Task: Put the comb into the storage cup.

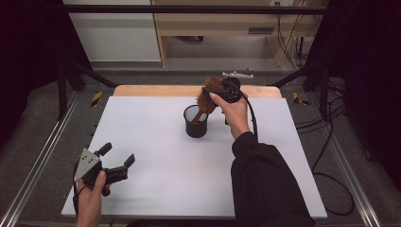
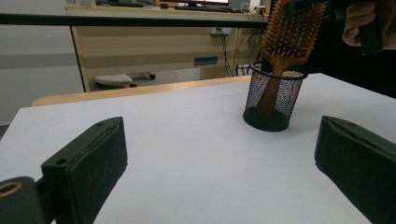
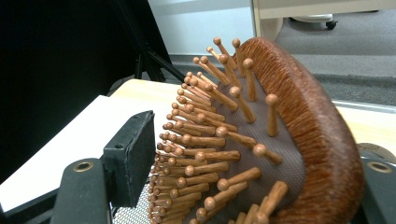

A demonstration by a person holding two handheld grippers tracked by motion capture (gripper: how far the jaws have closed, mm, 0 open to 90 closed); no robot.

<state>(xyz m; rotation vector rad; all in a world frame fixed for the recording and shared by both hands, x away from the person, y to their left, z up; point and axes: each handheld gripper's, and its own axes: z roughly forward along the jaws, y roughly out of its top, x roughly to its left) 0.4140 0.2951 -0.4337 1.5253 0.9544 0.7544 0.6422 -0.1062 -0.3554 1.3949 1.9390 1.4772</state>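
Right tongs (image 1: 212, 91) loose around hairbrush (image 1: 209, 97)

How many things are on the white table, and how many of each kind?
Wooden hairbrush: 1, standing handle-down in the cup
Black mesh cup: 1
Total: 2

A black long sleeve (image 1: 265, 179) covers the right arm; each black tool trails a black cable (image 1: 253, 118), grey three-cornered plate (image 1: 87, 163) at seven o'clock.
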